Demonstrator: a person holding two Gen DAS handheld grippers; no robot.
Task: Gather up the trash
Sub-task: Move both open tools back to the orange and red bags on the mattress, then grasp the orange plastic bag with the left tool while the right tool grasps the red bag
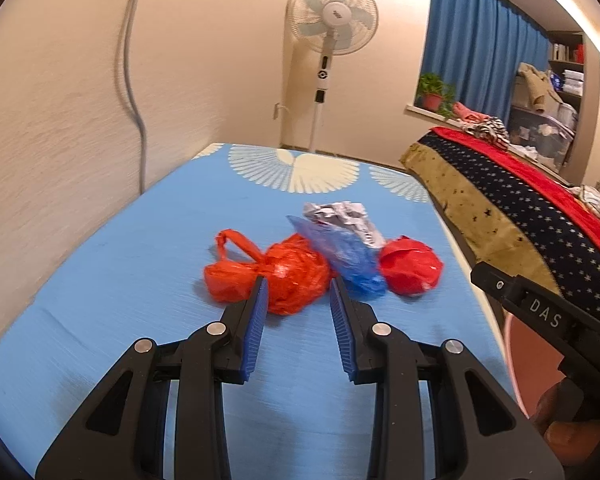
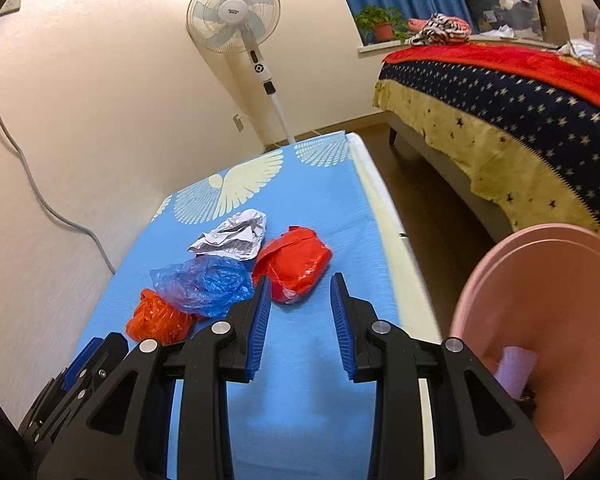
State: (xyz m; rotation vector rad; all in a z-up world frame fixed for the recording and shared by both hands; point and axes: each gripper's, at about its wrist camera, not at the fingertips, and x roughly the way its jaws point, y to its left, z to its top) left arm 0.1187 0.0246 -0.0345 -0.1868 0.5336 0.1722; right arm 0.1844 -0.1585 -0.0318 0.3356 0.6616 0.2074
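Trash lies on a blue-covered table (image 1: 112,280). An orange plastic bag (image 1: 268,272) is nearest my left gripper (image 1: 299,284), which is open and empty just short of it. A blue plastic bag (image 1: 340,252), crumpled white paper (image 1: 340,216) and a red wad (image 1: 410,266) lie to its right. In the right wrist view my right gripper (image 2: 299,282) is open and empty, its tips just short of the red wad (image 2: 294,264). The blue bag (image 2: 204,284), orange bag (image 2: 156,320) and paper (image 2: 232,236) lie to the left.
A pink bin (image 2: 540,320) stands right of the table, with something purple inside. A bed with a star-patterned cover (image 2: 500,96) is further right. A standing fan (image 2: 240,20) and the wall are beyond the table. A cable hangs on the wall (image 1: 134,80).
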